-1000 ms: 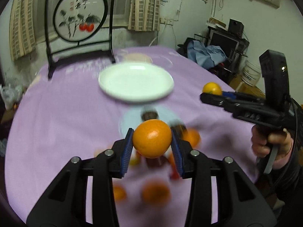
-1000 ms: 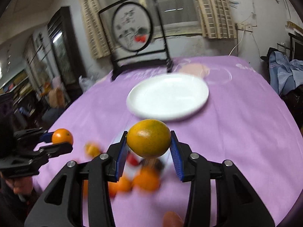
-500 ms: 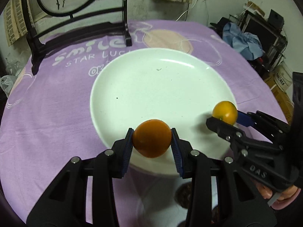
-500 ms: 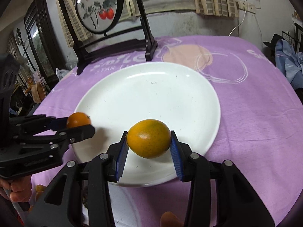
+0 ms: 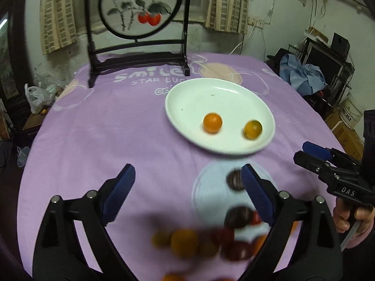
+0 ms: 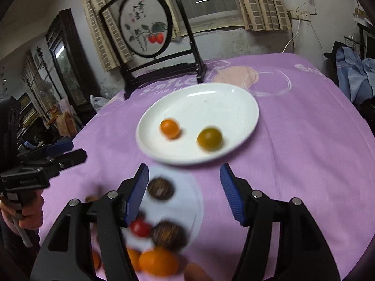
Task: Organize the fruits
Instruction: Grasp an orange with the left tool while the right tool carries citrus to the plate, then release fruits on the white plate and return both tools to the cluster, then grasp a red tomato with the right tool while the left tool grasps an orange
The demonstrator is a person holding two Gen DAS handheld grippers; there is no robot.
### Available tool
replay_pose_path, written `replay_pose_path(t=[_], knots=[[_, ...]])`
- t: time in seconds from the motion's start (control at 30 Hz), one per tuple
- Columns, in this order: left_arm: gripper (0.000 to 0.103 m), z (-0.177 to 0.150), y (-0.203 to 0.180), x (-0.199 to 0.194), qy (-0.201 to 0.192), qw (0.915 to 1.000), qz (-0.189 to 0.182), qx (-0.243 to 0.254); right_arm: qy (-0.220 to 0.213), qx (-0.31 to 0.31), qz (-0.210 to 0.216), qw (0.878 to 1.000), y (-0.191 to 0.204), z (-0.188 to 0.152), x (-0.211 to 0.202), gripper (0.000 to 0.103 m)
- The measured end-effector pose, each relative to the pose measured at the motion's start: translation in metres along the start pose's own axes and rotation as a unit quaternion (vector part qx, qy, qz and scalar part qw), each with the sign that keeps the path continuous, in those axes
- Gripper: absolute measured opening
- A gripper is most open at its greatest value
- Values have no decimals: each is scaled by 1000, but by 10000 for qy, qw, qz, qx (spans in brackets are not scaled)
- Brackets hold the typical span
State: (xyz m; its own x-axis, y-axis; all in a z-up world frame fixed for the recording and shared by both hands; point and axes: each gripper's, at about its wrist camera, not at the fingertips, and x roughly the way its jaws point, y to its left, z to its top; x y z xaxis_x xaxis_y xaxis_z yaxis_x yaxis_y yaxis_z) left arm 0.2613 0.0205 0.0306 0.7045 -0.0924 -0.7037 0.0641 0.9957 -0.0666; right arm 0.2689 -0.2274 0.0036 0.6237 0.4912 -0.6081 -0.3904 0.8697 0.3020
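My left hand-held gripper and right hand-held gripper are both spread wide, holding nothing. Two small round orange fruits sit on the round white plate, mid-frame.

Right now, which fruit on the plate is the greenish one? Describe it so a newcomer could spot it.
Find the white plate on the purple cloth. Two fruits lie on it; the greenish one is right of the orange one, duller and yellow-green.

A framed round painting stands on purple tablecloth.
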Motion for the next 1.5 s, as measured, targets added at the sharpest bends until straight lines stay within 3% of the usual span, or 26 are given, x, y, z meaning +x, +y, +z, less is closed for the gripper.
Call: replay_pose_path(t=[0.17, 0.3, 0.47, 0.83, 0.93, 1.03, 1.17, 1.4, 1.5], knots=[[93, -81, -6, -62, -320, 9992, -174, 143, -26, -157, 374, 9992, 34, -70, -47, 63], [93, -132, -19, -69, -170, 9984, -356, 407, 262, -319, 465, 9981, 61, -102, -50, 63], [93, -167, -23, -68, -66, 9973, -399, 607, 608, -431, 588, 9955, 81, -117, -36, 63], [93, -171, -5, -77, -157, 9981, -423, 417, 999, -319, 543, 9930, 95, -118, 0, 47], [93, -173, -4, -80, -190, 9981, -422, 414, 997, -231, 509, 9934, 95, -118, 2, 43], [93, -173, -3, -80, -185, 9982, -402, 415, 1057, -206, 407, 9933, 95, -117, 6, 32], [92, -172, -5, -76, -136, 9980, -450, 422, 1056, -227, 395, 9934, 94, -119, -1, 29], [72, -159, -32, -61, -13, 9939, -859, 692, 627, -178, 387, 9971, 78, -117, -50, 29], [67, -155, -42, -49, 44, 9933, -804, 835, 496, -109, 372, 9980, 71, -117, -62, 29]])
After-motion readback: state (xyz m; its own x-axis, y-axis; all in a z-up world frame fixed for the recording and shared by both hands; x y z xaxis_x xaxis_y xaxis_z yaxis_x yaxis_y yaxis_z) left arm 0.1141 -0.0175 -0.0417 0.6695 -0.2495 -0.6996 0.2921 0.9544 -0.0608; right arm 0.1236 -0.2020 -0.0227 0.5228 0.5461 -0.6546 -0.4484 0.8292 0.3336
